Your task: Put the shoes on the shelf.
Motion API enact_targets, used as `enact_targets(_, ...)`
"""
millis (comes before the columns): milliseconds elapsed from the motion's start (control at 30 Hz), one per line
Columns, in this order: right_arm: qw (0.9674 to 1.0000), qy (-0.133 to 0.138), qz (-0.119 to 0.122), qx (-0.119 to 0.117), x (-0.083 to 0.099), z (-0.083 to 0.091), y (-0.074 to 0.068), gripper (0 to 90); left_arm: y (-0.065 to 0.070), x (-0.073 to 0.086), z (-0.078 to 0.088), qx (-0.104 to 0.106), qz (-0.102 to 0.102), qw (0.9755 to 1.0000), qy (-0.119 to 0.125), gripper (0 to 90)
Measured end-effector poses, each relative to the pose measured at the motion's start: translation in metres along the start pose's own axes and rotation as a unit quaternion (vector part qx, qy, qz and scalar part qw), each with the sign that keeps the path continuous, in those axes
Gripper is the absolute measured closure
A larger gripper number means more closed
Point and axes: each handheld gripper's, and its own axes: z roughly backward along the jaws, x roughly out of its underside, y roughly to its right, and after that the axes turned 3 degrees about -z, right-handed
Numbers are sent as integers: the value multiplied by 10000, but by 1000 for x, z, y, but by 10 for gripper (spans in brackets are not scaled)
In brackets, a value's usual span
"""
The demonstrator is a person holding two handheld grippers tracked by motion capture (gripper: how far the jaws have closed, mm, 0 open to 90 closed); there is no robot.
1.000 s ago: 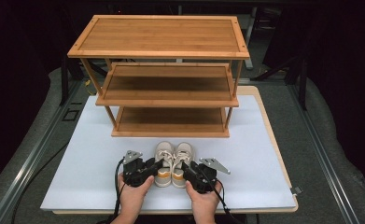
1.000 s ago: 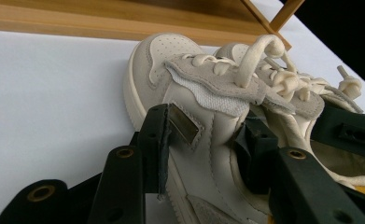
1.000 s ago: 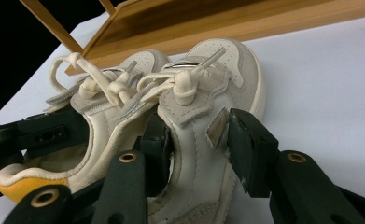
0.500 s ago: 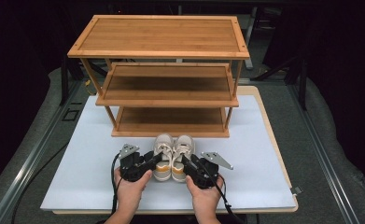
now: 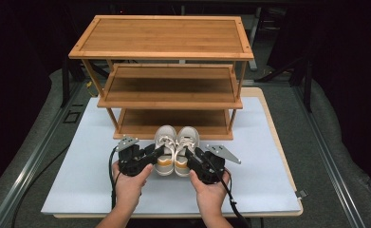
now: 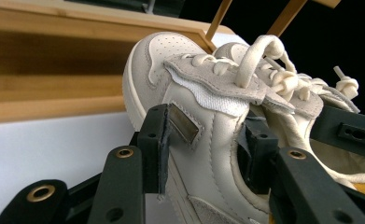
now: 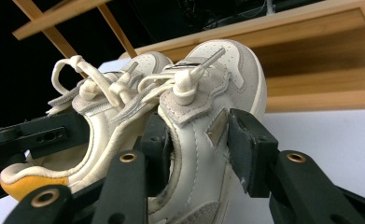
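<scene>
Near the front edge of the worktop [image 5: 268, 190], at its middle, a pair of small cream shoes is held side by side, toes pointing toward the wooden shoe rack [image 5: 166, 71] that stands at the back. The left tool [image 5: 152, 153] is closed on the left shoe [image 5: 164, 147]: in the left gripper view its two black jaws press on either side of the shoe's upper, one on the outer flank by a small metal tag, the other inside the opening below the laces. The right tool [image 5: 191, 156] grips the right shoe [image 5: 185, 148] in the same way, one jaw on the outer side and the other tucked inside the collar, as the right gripper view shows. Both shoes tilt toe-up in the gripper views, with white surface visible beneath the toes, so they appear lifted off the worktop. The shoes touch each other along their inner sides. Orange-yellow lining shows at the heels. The person's left hand [image 5: 128, 183] and right hand [image 5: 210, 192] come in from the front edge, each holding its tool, with a black cable [image 5: 230, 202] trailing from the right one. The rack's lowest shelf [image 5: 173, 124] lies just beyond the toes.
</scene>
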Motion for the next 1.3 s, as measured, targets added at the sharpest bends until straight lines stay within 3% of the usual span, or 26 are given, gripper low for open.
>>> enact_targets(400,9999,2,146,-15,-28,8,-15,603,4,-27,13,-13,-19,10000,84,595)
enact_targets(467,9998,-94,173,-39,-32,10,-17,603,5,-31,16,-19,-30,9999,94,595)
enact_targets(733,9998,85,196,-55,-46,14,-26,603,11,-47,24,-41,-143,9998,160,594)
enact_targets(1067,9994,-14,313,-120,-61,19,-34,602,11,-57,29,13,-116,9997,221,595)
enact_targets(1100,9995,58,322,-20,-61,19,-35,602,12,-58,30,21,-109,9997,230,595)
enact_targets(1300,9993,121,338,-85,-65,20,-37,603,13,-63,32,1,-163,9995,253,594)
